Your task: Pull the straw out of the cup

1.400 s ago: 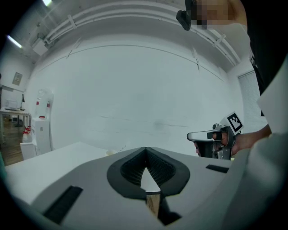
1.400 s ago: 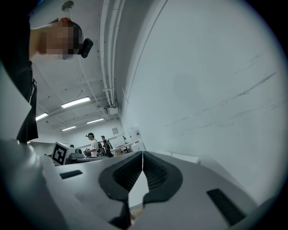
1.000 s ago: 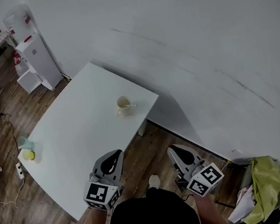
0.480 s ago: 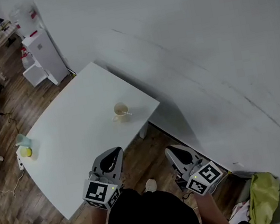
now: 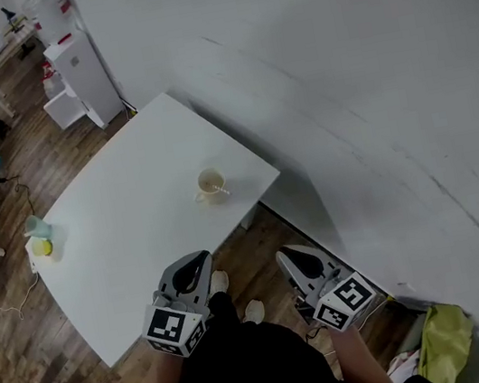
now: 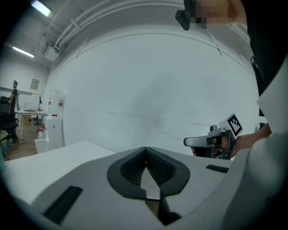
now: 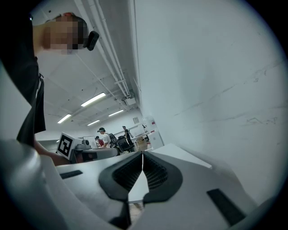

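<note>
A pale cup with a thin straw leaning out of it stands on the white table, close to its right edge. My left gripper is held over the table's near edge, shut and empty. My right gripper is held off the table over the wood floor, also shut with nothing in it. In the left gripper view the jaws meet at their tips and the right gripper shows at the side. The right gripper view shows its jaws closed and the left gripper beside them. The cup is in neither gripper view.
A light-blue cup and a yellow object sit at the table's left corner. A white wall runs along the right. White cabinets, desks and people stand at the far left on the wood floor. A yellow-green cloth lies lower right.
The head view has shifted, so the table and cup sit slightly differently in frame. Both grippers stay shut and held near the body in the same pose.
</note>
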### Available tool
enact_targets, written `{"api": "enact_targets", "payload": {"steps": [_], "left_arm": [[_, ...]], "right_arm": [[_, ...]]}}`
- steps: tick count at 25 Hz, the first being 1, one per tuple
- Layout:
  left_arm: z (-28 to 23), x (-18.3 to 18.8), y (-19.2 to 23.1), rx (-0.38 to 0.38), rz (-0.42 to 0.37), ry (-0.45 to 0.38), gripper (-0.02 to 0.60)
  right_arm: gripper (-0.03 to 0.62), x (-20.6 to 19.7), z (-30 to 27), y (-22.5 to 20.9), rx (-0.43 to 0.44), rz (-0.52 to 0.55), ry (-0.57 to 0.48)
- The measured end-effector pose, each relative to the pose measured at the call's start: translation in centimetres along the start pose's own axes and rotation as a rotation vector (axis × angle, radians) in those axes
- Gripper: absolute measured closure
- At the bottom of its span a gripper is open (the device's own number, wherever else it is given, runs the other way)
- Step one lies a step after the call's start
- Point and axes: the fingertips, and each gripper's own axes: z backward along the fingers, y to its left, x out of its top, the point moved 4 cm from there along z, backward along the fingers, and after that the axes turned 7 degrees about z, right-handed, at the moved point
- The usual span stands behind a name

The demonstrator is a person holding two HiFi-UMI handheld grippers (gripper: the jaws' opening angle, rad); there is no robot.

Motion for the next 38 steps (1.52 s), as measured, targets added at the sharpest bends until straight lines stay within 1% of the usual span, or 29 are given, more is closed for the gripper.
{"api": "enact_targets", "payload": {"steps": [4, 10, 15, 19, 23, 29, 34, 38], "left_arm": [[-1.2, 0.1, 1.3, -0.009, 0.003, 0.013, 0.568], [-4.0, 0.8, 3.5, -0.036, -0.042, 0.042, 0.568], [-6.5, 0.5, 5.7, -0.042, -0.064, 0.071, 0.568], [-8.4, 0.5, 7.0, -0.062, -0.091, 0.089, 0.568], [-10.5, 0.2, 7.6, -0.094, -0.142, 0.117, 0.568], [-13.4, -1.4, 8.6, -0.149, -0.206, 0.192, 0.566], [-15.2, -2.5, 9.0, -0.167, -0.305, 0.228, 0.563], [-16.3, -3.6, 9.0, -0.179, -0.409, 0.264, 0.535]], "right_arm": [[0.571, 0.1, -1.5, -0.5, 0.002, -0.006, 0.011], [0.571, 0.6, -4.2, -1.9, -0.023, 0.001, 0.016], [0.571, 0.2, -6.6, -3.1, -0.067, -0.024, 0.021], [0.571, 0.0, -8.4, -3.7, -0.083, 0.001, 0.045], [0.571, -0.3, -9.8, -4.8, -0.116, 0.013, 0.067], [0.571, -0.8, -11.4, -6.1, -0.152, 0.009, 0.105], [0.571, -1.3, -11.7, -7.2, -0.180, -0.012, 0.121], [0.571, -1.8, -11.8, -7.9, -0.194, -0.023, 0.135]]}}
